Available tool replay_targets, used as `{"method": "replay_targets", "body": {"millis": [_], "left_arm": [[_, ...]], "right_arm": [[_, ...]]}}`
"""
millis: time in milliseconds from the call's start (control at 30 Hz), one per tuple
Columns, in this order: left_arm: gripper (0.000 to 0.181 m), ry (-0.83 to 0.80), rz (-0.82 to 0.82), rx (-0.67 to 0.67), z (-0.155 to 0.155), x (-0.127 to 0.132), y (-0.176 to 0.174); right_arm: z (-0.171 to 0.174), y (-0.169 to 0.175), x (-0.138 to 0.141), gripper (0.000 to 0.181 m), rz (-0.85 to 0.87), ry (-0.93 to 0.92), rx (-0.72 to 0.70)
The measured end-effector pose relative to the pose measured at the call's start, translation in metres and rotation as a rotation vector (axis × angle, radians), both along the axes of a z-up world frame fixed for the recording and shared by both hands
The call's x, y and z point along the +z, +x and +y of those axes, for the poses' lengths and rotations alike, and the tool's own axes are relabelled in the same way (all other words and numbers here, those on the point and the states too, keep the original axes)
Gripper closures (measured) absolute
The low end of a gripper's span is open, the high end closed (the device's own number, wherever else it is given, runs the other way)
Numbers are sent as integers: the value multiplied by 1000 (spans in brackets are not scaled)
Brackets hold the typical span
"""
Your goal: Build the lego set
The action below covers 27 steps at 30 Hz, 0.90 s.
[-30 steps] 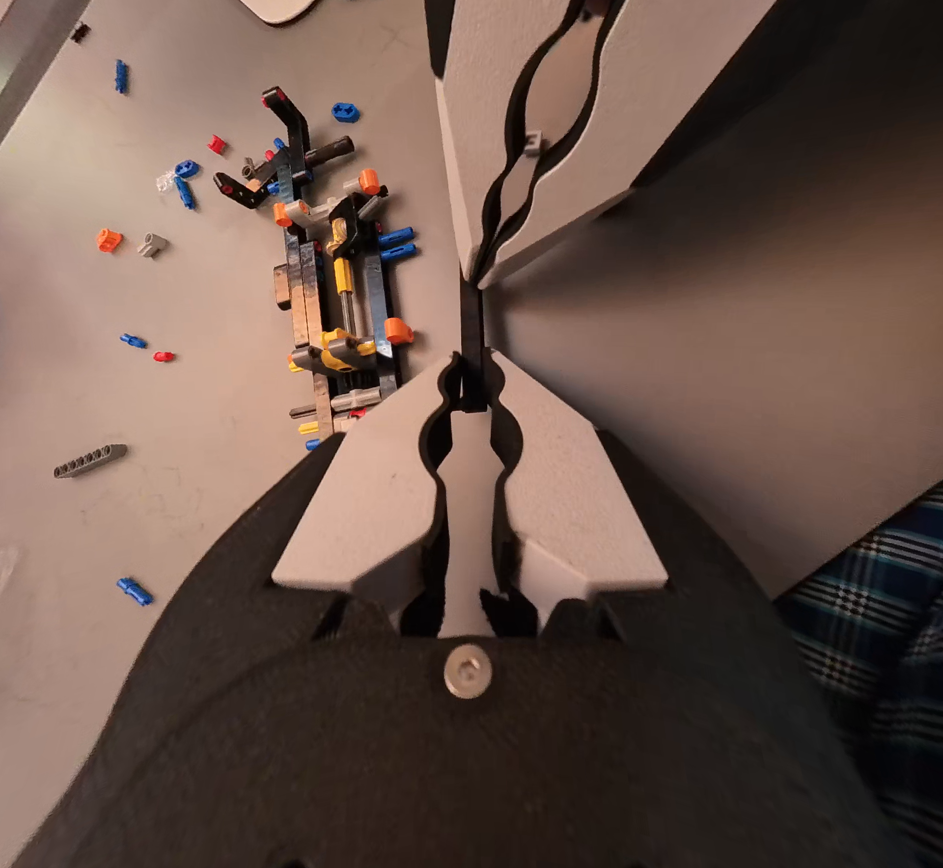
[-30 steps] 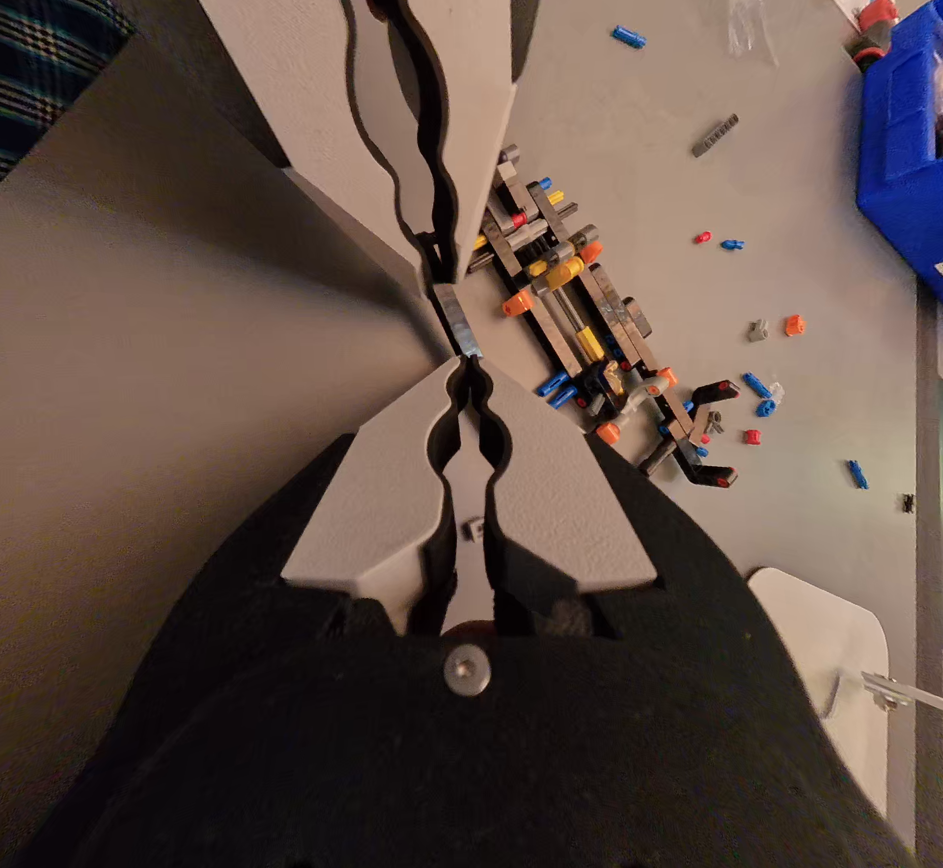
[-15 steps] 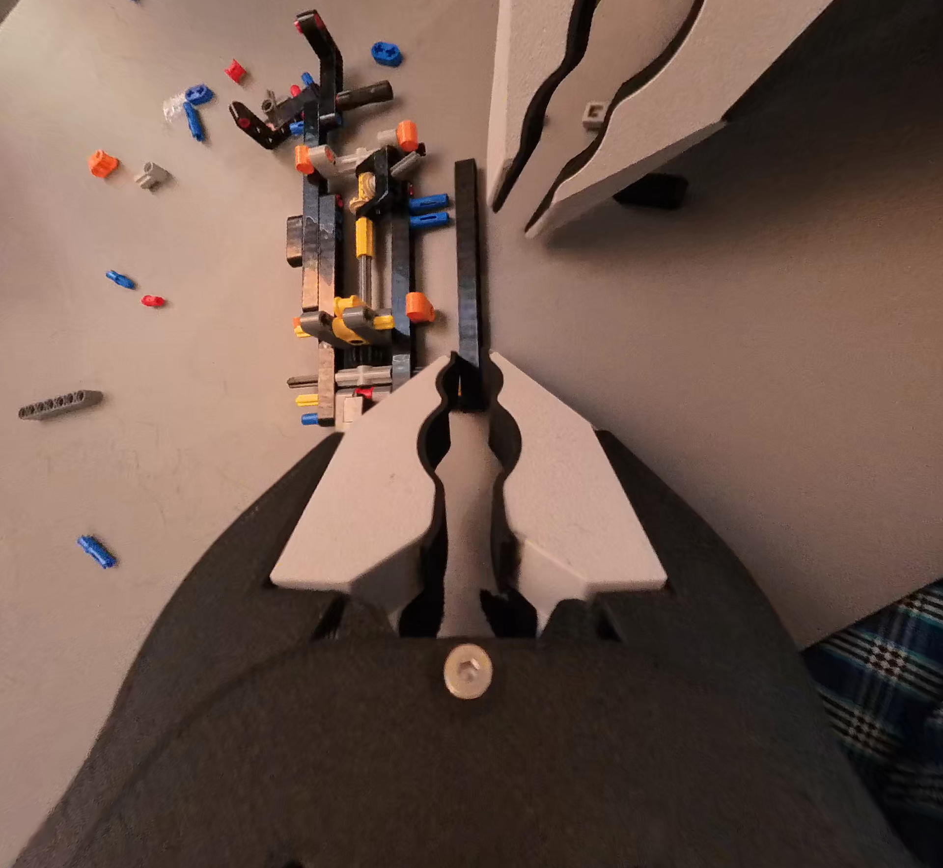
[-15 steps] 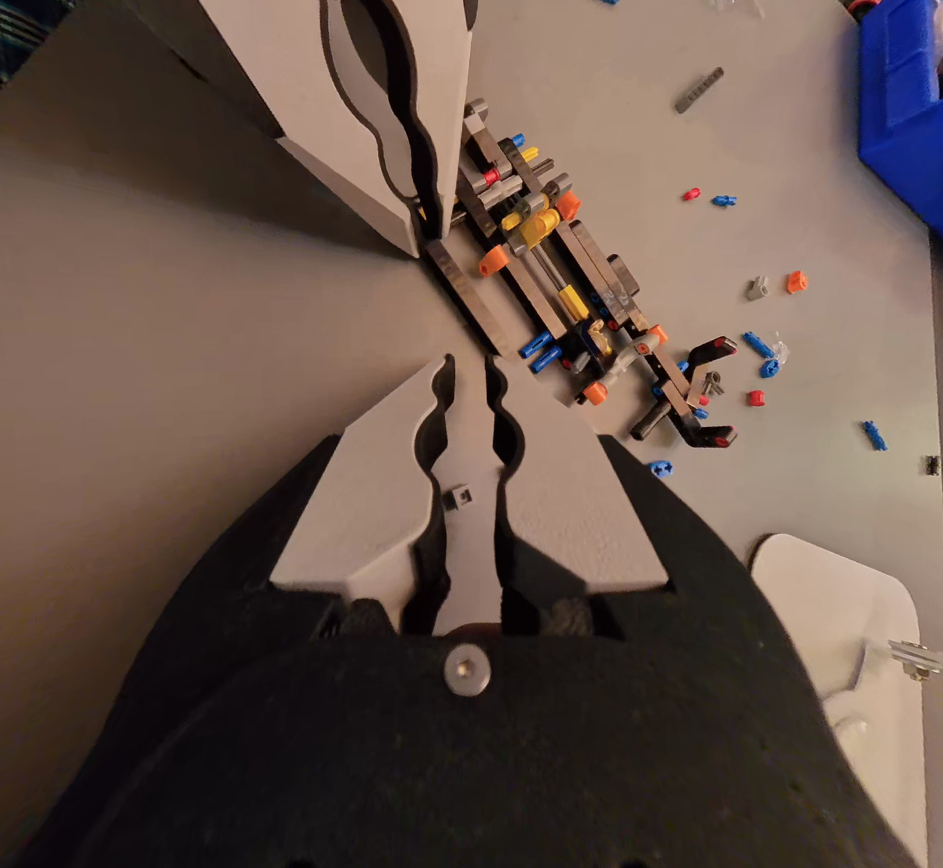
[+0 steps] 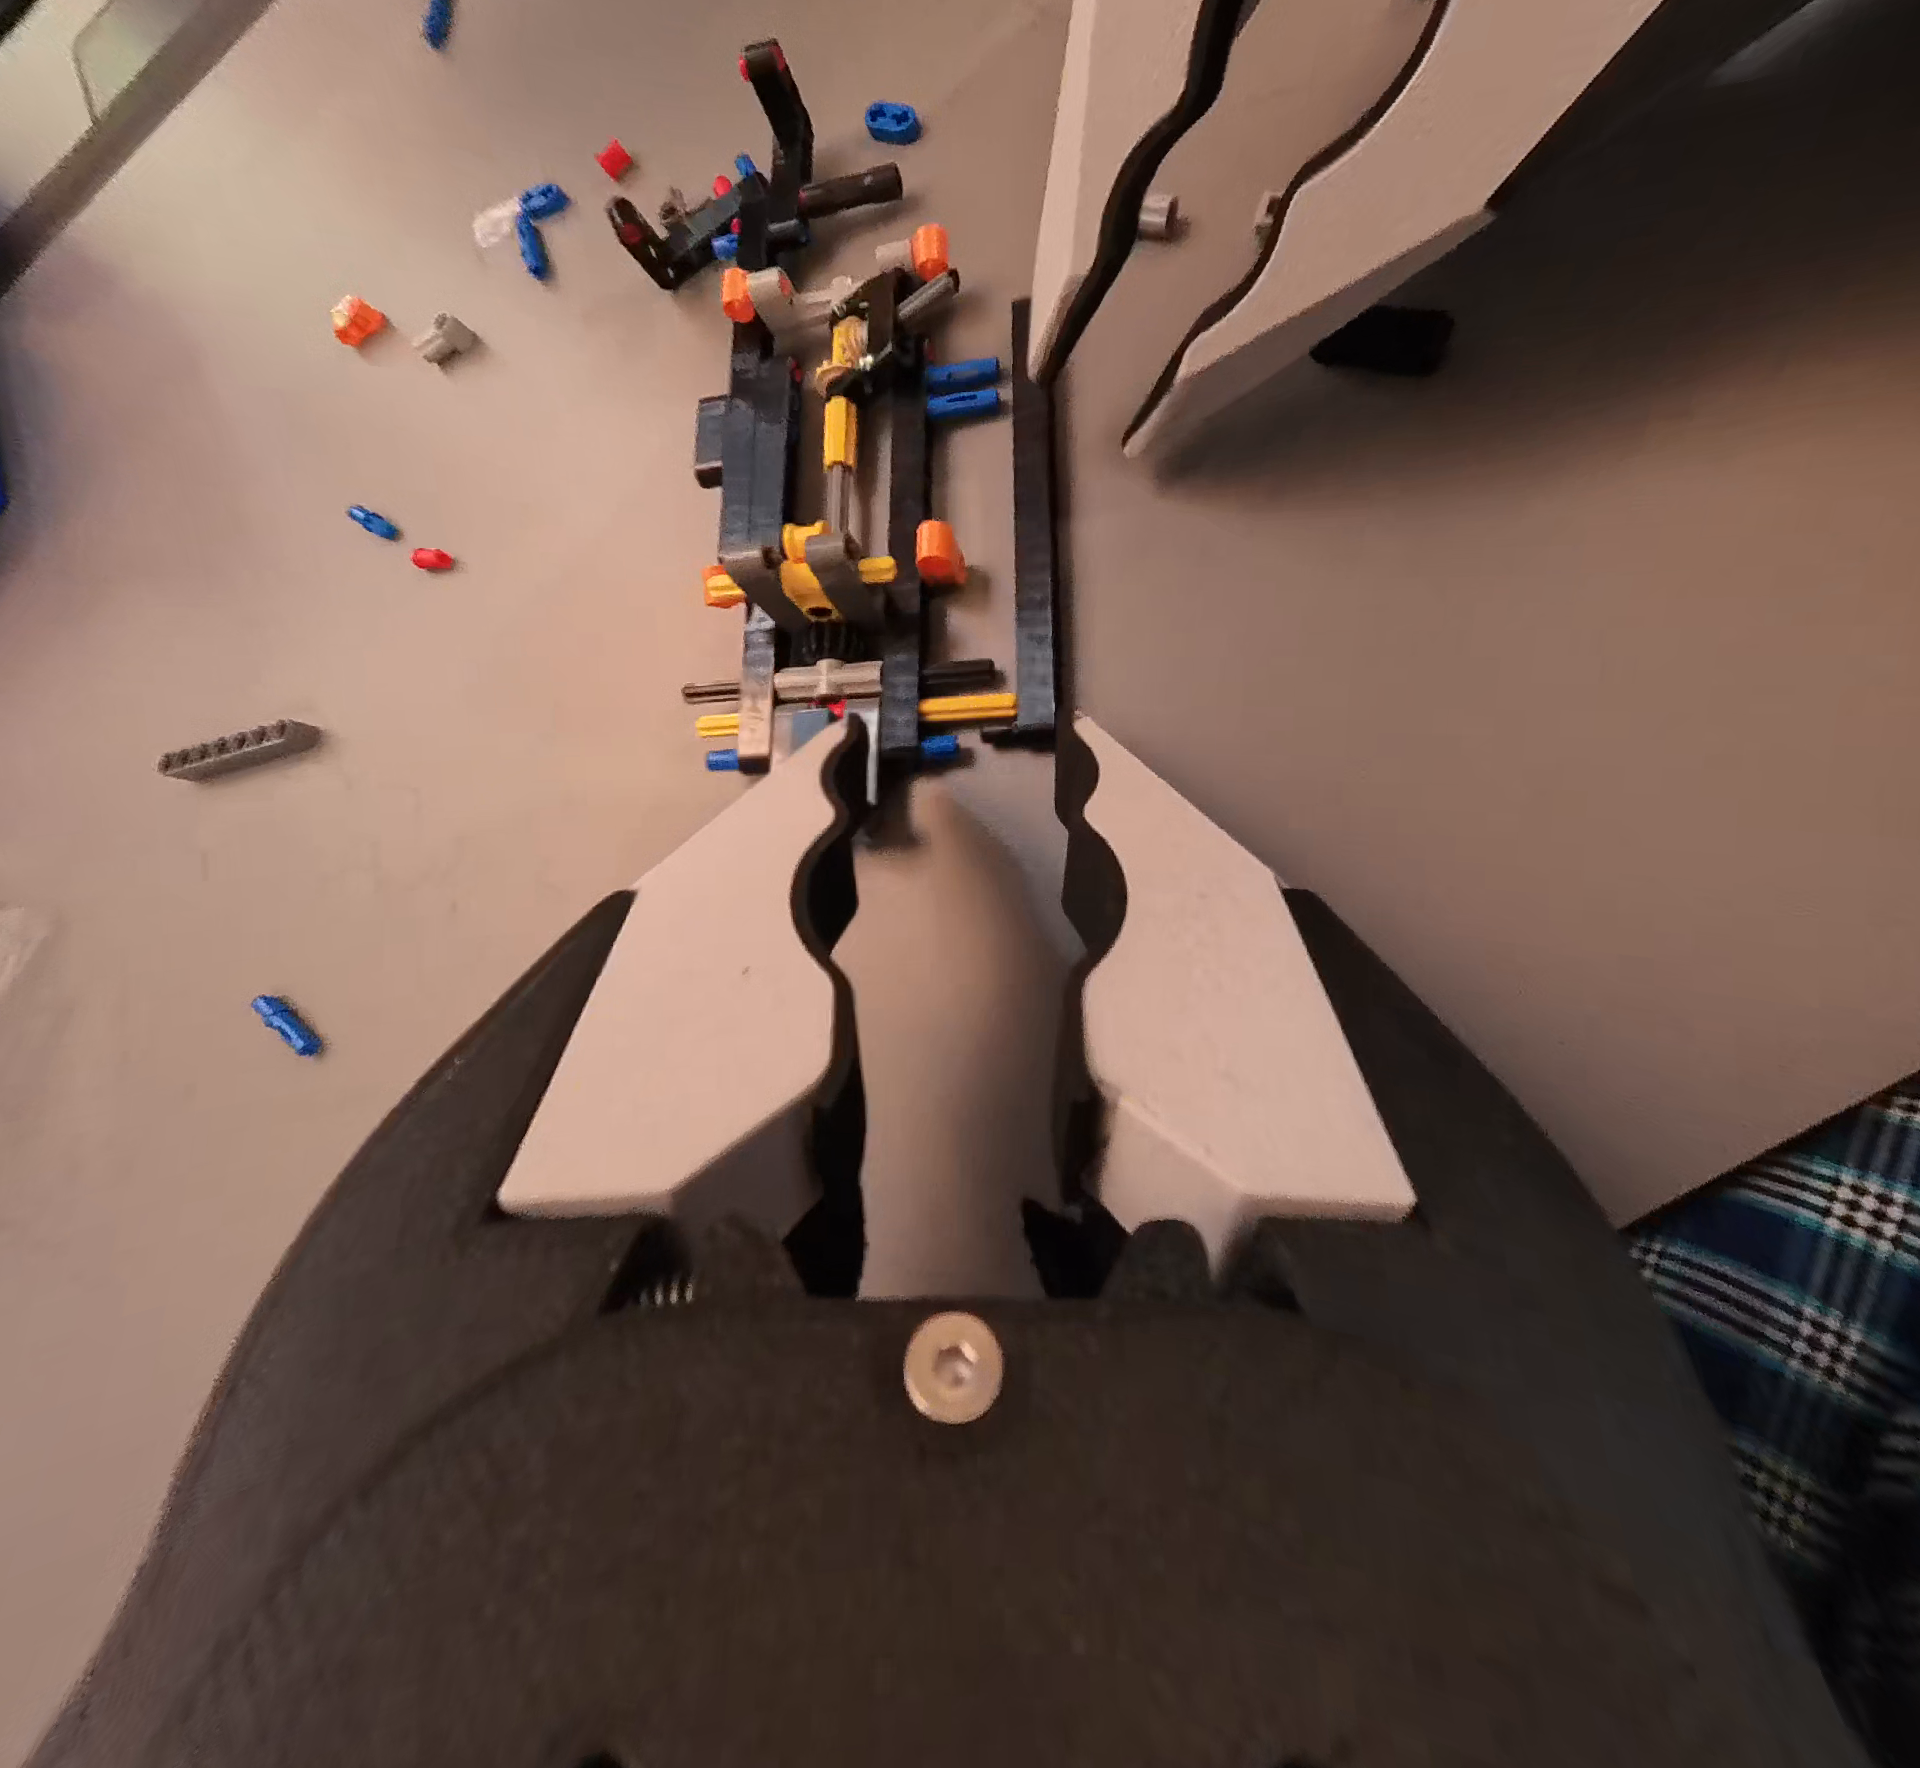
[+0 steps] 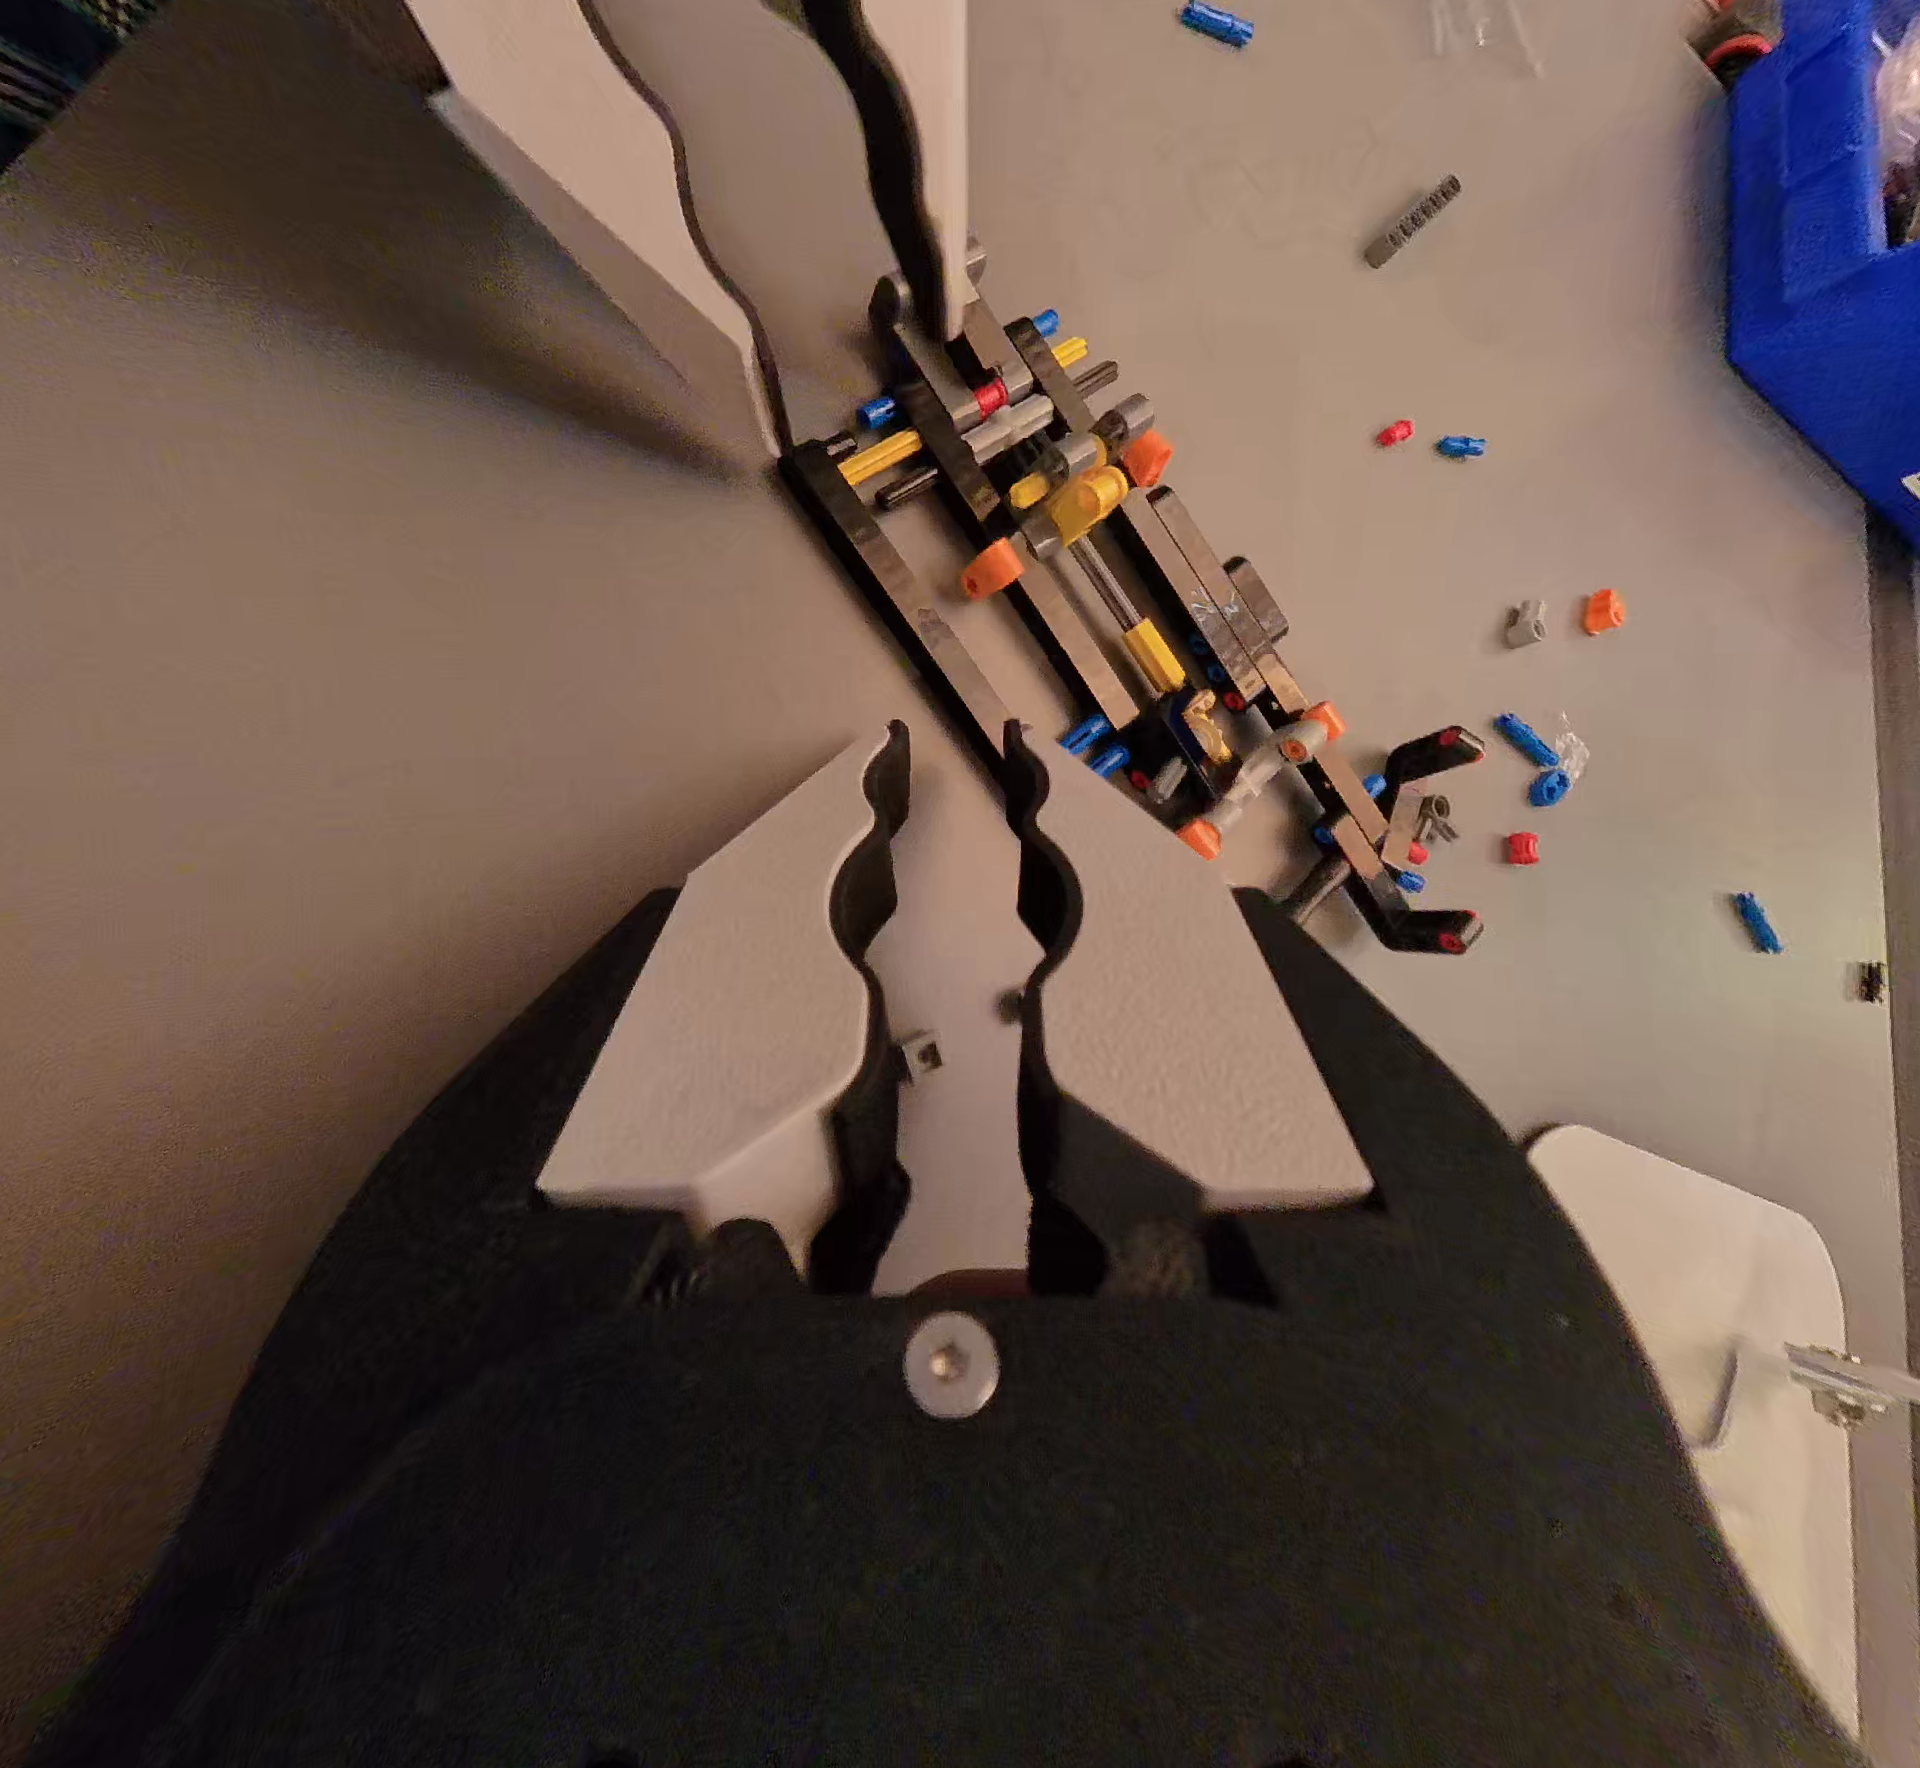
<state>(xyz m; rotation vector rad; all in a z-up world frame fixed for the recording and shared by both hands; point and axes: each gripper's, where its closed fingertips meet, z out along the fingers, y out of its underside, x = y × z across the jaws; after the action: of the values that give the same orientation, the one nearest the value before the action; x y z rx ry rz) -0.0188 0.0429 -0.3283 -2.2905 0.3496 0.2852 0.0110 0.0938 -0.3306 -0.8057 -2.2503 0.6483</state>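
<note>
left wrist view: the left gripper (image 5: 961,762) is released, jaws spread at the near end of the lego frame (image 5: 831,492), mid-frame on the table (image 5: 1455,731). the right gripper (image 6: 951,747) is also released, beside the long black beam (image 5: 1034,523). light, stiff plastic whose joints may pop; hold it by the side beams. no readable writing.

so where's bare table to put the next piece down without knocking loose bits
The clearest bare patch is the table on the far side of the long black beam from the lego chassis, running to the table edge. The other side is crowded with loose pins and the grey beam.
</note>
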Motion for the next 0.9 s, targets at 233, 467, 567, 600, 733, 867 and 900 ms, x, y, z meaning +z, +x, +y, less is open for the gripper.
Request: {"method": "replay_targets", "body": {"millis": [233,467,567,600,733,867,900], "left_arm": [[113,1,19,-47,2,6,-15],[97,-72,-88,-77,7,-8,-13],[99,-90,-130,-76,8,-10,-11],[100,-93,-142,-78,8,-11,-10],[103,-83,-153,-79,8,-11,-10],[107,-74,-141,-65,8,-11,-13],[108,-74,-140,-65,7,-11,-13]], "right_arm": [[-6,-9,0,165,-16,37,49],[-9,-17,-8,169,-45,66,89],[-11,-19,-9,172,-45,59,96],[-12,-19,-9,172,-43,56,97],[-12,-20,-9,172,-39,46,100],[-11,-19,-9,172,-36,47,95],[-11,-19,-9,171,-36,47,94]]}}
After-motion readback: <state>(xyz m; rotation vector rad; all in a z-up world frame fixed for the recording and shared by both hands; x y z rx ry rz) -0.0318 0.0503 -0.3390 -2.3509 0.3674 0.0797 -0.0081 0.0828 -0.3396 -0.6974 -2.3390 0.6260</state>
